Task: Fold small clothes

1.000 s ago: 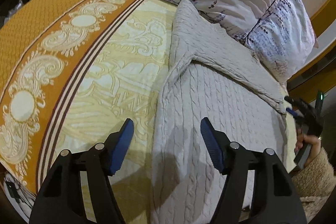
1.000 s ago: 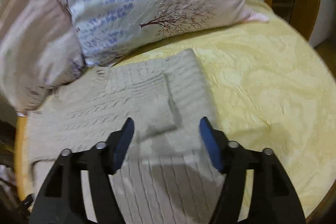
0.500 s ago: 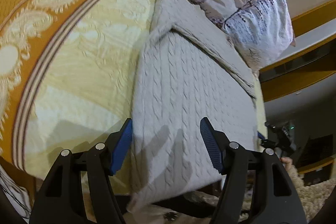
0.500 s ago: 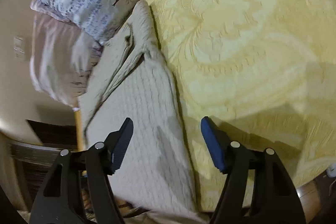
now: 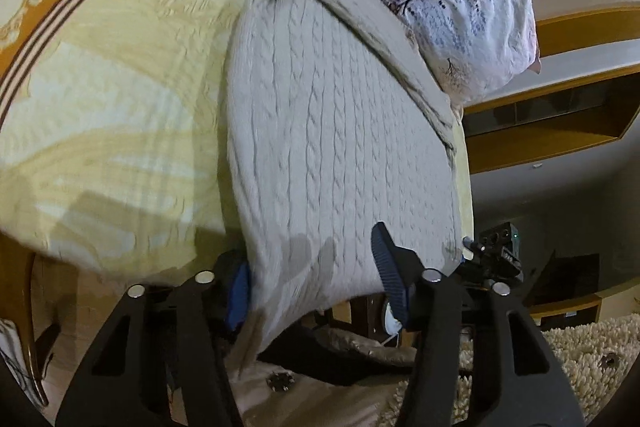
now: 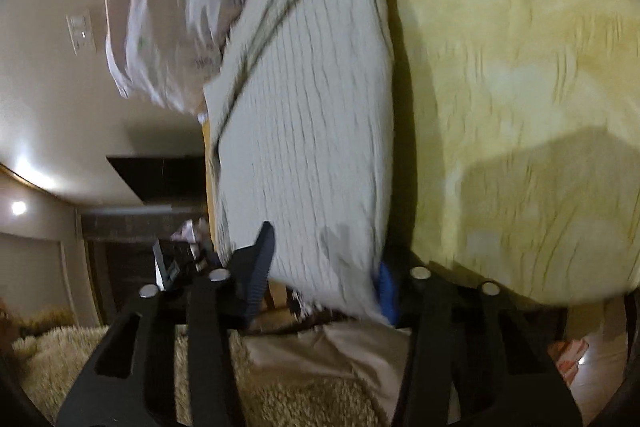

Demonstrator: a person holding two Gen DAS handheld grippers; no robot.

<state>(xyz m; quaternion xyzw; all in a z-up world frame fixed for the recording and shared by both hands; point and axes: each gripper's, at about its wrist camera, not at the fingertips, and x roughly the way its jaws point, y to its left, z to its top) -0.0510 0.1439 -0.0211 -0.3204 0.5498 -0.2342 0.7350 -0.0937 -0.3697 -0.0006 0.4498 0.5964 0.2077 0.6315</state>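
Fingers of our left gripper: spread wide, straddling the near hem of the sweater, one pad tucked under the cloth's left edge, the other above its right part; we see no clamping. Fingers of our right gripper: likewise parted around the same hem, the blue pad partly hidden behind the fabric. Sweater: cream cable knit, lying flat on the bed, a sleeve folded across its far end, near hem hanging over the mattress edge. Bedspread: pale yellow, orange border at left. Pillows: floral, touching the garment's far end. Rug: shaggy, on the floor below
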